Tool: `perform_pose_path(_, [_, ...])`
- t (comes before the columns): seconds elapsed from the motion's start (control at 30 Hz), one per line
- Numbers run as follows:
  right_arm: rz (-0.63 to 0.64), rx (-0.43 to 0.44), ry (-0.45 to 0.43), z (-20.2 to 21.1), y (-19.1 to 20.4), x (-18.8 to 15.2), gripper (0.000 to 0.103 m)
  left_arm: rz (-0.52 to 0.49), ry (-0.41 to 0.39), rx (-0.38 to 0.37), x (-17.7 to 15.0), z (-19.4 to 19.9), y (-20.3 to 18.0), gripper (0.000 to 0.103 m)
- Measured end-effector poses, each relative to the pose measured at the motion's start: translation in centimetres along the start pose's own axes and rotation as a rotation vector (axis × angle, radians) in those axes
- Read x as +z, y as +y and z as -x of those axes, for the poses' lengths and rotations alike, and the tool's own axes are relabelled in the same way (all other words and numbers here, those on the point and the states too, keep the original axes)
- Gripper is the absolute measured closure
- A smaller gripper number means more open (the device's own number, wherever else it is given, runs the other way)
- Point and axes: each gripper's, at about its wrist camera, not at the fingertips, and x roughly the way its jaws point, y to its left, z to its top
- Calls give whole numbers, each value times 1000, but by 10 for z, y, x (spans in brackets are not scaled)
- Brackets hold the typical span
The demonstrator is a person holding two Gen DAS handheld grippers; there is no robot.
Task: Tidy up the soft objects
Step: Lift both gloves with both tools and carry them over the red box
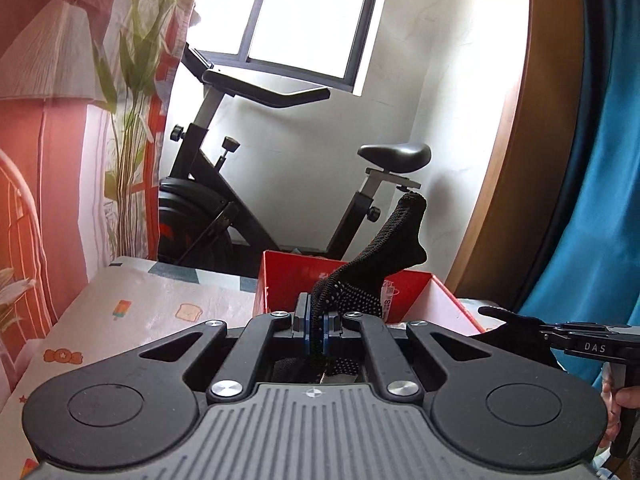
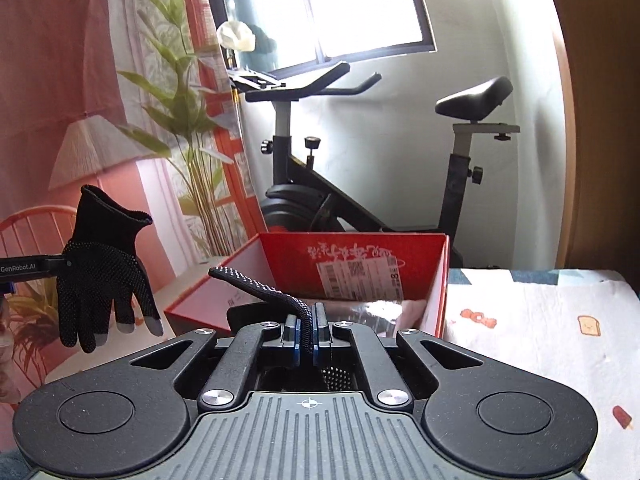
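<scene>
My left gripper (image 1: 317, 320) is shut on a black knit glove with grip dots (image 1: 368, 264). Its cuff sticks up to the right, in front of an open red box (image 1: 416, 292). From the right wrist view this glove (image 2: 100, 276) hangs fingers-down from the left gripper (image 2: 60, 262) at the far left. My right gripper (image 2: 307, 320) is shut on a second black dotted glove (image 2: 256, 285), one finger of which pokes out to the left over the red box (image 2: 352, 236). In the left wrist view the right gripper (image 1: 546, 332) shows at the right edge with that glove (image 1: 508, 326).
The box stands on a bed sheet printed with toast and ice lollies (image 2: 540, 320). Behind it is a black exercise bike (image 1: 208, 208) under a bright window (image 1: 304, 12). A printed curtain (image 1: 60, 120) hangs at the left, a blue cloth (image 1: 600, 180) at the right.
</scene>
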Motion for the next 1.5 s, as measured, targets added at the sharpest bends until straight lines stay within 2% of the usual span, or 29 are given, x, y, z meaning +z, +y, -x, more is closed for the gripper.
perform_pose_path(0.37, [52,47,-79,-19,6,66,98,-3,-39,-70,39,-23,-15,96])
perform_pose_path(0.53, [105,28,-130,-37,7,96,98,18,-61,-92,53,-47,-13,96])
perform_pose_path(0.63, [109,0,-122,-58,2,102,98,45,-48,-95,56,-69,-6,96])
perform_pose_path(0.77, [63,-39,-72,-88,-11,94,98,43,5,-63,50,-100,4,96])
perform_pose_path(0.9, [52,-73,-11,-110,-20,74,98,90,57,-48,43,-127,12,96])
perform_pose_path(1.03, [34,-91,32,-123,-27,59,98,165,131,-98,34,-148,16,96])
perform_pose_path(1.23, [11,-126,129,-141,-36,44,98,162,192,-58,19,-162,16,96])
perform_pose_path(1.4, [2,-118,184,-149,-36,33,97,147,239,-60,12,-167,20,95])
perform_pose_path(1.5, [-17,-114,198,-151,-36,30,92,148,243,-56,11,-166,22,87])
